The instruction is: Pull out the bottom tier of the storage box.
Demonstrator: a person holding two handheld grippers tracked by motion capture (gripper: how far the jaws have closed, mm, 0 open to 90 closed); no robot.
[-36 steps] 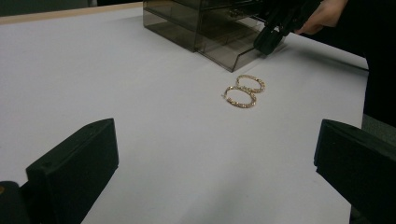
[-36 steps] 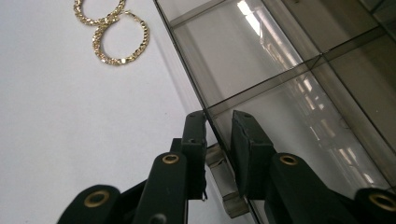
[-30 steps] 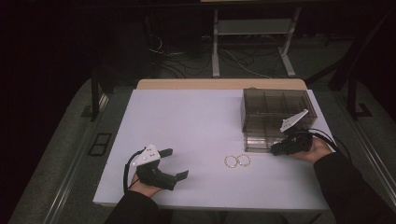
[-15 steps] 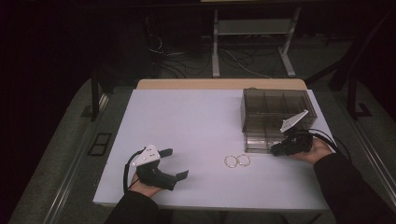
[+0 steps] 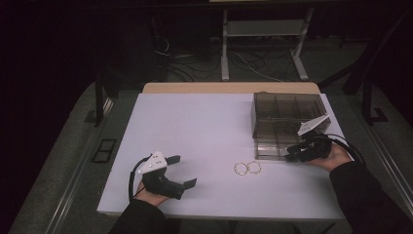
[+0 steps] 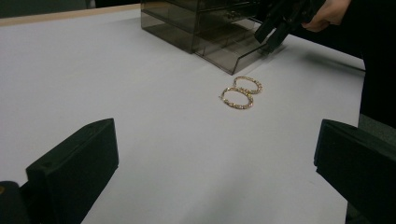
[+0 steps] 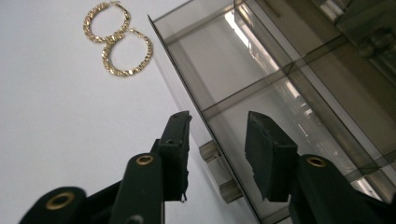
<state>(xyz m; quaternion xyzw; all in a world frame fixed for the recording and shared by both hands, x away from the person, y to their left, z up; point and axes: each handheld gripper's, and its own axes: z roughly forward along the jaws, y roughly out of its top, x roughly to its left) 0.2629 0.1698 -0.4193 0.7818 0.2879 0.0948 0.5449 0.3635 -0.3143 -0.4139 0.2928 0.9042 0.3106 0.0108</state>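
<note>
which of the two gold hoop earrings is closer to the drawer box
The right-hand hoop, seen from above: it lies beside the smoky box's pulled-out drawer. The other hoop touches it on the side away from the box.

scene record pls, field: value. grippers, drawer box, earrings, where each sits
surface: white table
box: smoky clear drawer box, far right part of the table
drawer: bottom drawer pulled out, compartments look empty
drawer handle: small clear handle on the drawer front, between the right jaws, pads not on it
right gripper: at the drawer front, jaws have just been opening
earrings: two gold hoop earrings, flat on the table, touching, just left of the drawer
left gripper: open, holds nothing, near left part of the table, points toward the earrings
</note>
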